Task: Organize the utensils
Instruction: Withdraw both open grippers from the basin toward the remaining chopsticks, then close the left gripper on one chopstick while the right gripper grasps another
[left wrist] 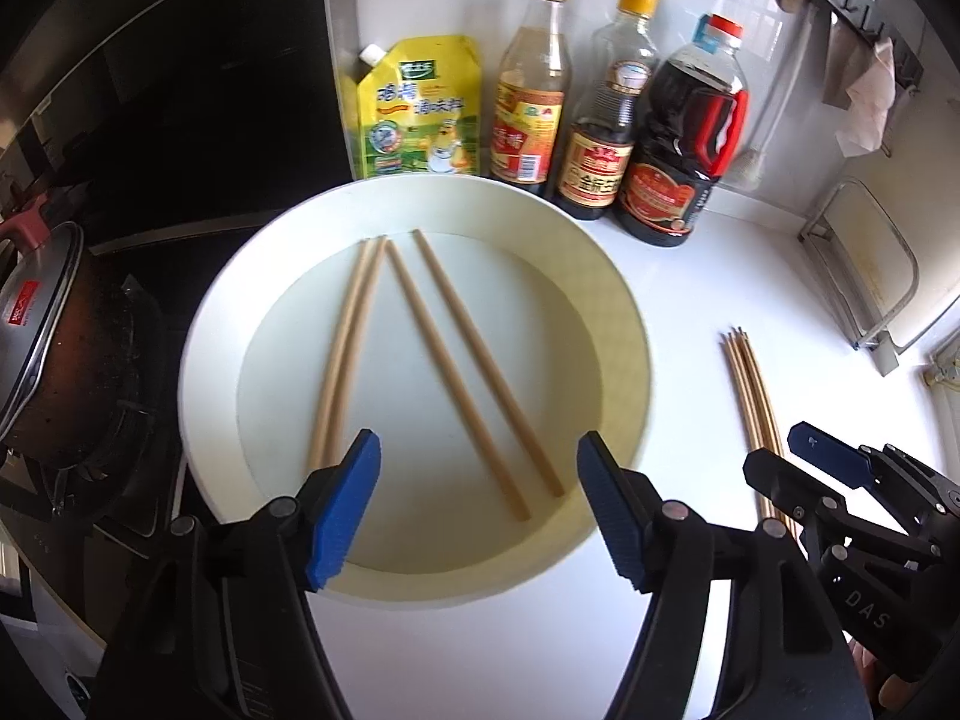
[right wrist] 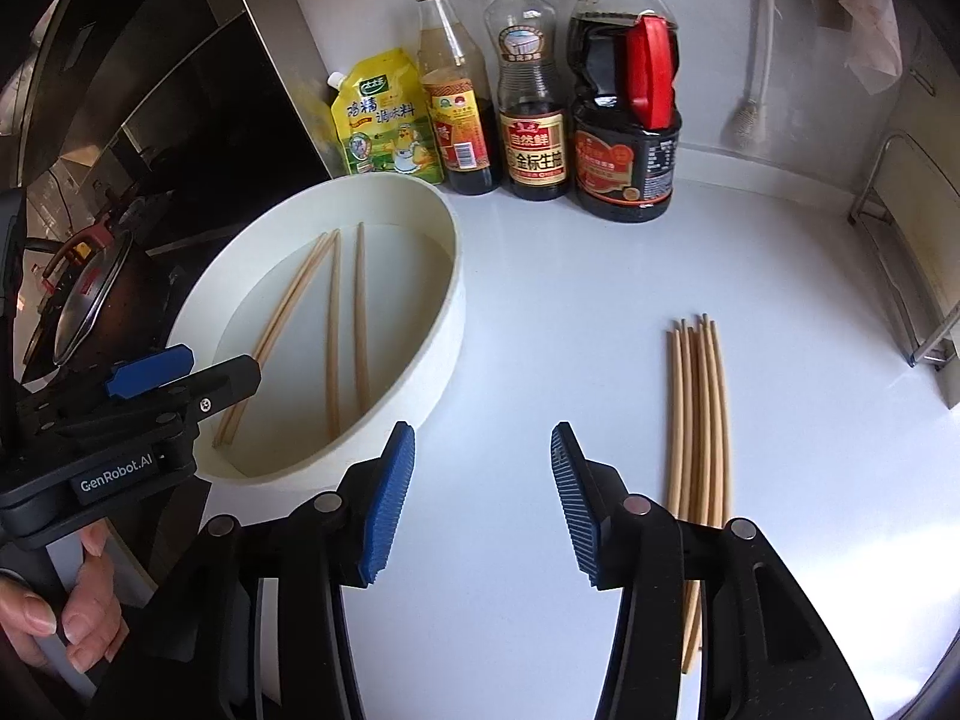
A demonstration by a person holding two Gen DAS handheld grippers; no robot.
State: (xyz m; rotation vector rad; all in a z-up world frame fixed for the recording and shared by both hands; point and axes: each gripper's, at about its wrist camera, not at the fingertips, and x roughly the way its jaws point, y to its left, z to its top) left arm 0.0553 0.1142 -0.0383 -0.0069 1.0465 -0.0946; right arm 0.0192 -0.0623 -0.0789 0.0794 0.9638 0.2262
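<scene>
White counter (right wrist: 570, 300), white basin (left wrist: 624, 324), wooden chopsticks in two lots.

I am seeing four chopsticks (left wrist: 456, 360) lying in the basin beside the stove, and a bundle of chopsticks (right wrist: 699, 420) lying on the counter to its right, well apart from it. I am holding my left gripper (left wrist: 479, 510) over the basin's near rim, jaws spread wide and empty; my right gripper (right wrist: 483, 501) is hovering over bare counter between basin and bundle, jaws likewise apart.

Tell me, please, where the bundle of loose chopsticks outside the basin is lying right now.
The chopstick bundle lies on the white counter, right of the white basin, in front of the sauce bottles and just ahead of the right gripper.
</scene>
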